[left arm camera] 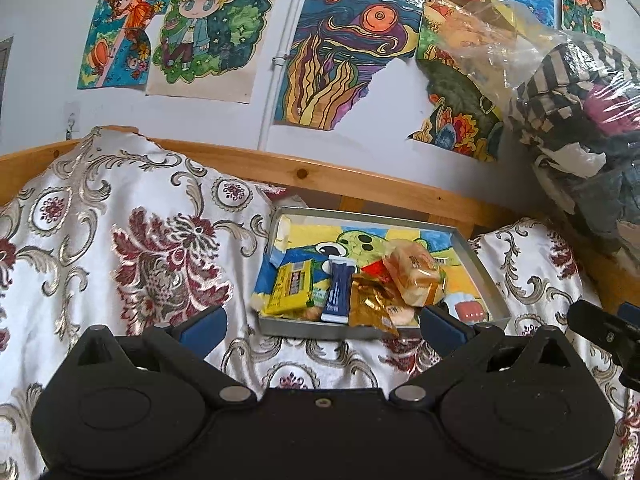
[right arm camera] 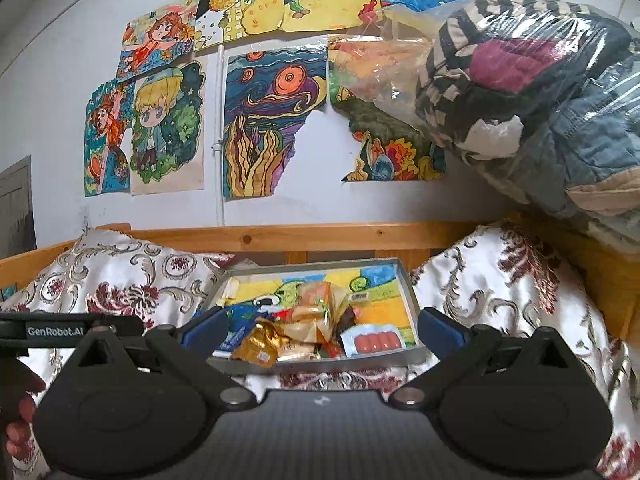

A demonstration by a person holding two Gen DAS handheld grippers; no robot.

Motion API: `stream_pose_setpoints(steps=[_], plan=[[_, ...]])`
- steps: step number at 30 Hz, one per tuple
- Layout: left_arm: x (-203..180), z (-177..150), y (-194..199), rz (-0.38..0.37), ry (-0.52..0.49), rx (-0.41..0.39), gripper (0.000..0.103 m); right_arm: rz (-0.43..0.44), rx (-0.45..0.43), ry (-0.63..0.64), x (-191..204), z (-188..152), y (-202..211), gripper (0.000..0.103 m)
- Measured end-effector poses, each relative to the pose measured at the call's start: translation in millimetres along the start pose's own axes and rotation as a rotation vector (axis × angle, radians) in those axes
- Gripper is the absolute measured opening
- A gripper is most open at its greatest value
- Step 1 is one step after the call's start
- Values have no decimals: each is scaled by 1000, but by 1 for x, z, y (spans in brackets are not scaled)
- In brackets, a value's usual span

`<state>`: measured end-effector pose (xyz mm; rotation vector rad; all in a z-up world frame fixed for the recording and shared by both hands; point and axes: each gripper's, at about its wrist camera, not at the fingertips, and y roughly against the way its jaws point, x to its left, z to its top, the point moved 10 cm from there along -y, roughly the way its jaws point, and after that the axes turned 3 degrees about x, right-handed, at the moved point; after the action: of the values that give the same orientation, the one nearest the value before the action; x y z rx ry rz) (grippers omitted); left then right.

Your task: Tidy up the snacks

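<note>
A shallow grey tray (left arm camera: 486, 276) lined with a coloured drawing lies on the patterned cloth and holds several snacks. Among them are a yellow packet (left arm camera: 290, 288), a dark blue stick pack (left arm camera: 339, 292), a gold wrapper (left arm camera: 370, 306) and a clear bag of bread (left arm camera: 414, 276). The right wrist view shows the same tray (right arm camera: 412, 300), the gold wrapper (right arm camera: 258, 346), the bread bag (right arm camera: 316, 312) and a sausage pack (right arm camera: 374, 340). My left gripper (left arm camera: 322, 326) stands open just short of the tray's near rim. My right gripper (right arm camera: 320, 326) is open too, with nothing between its fingers.
A white and red floral cloth (left arm camera: 120, 240) covers the surface. A wooden rail (left arm camera: 300, 172) runs behind the tray, below a wall of drawings. A clear plastic bag of clothes (right arm camera: 540, 100) bulges at the right. A hand (right arm camera: 18, 412) shows at the lower left.
</note>
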<state>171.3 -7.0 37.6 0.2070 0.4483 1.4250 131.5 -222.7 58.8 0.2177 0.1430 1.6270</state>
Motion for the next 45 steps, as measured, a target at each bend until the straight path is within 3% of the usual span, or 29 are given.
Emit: stream_pose_setpoints(steps=[12, 24, 45], plan=[[4, -36, 33, 6, 8, 7, 102, -42, 34, -16, -9, -27, 31, 103], [19, -72, 46, 36, -4, 79, 102, -50, 60, -3, 5, -48, 47, 103], [24, -101, 41, 62, -58, 124, 102, -59, 153, 8, 9, -84, 36, 103]])
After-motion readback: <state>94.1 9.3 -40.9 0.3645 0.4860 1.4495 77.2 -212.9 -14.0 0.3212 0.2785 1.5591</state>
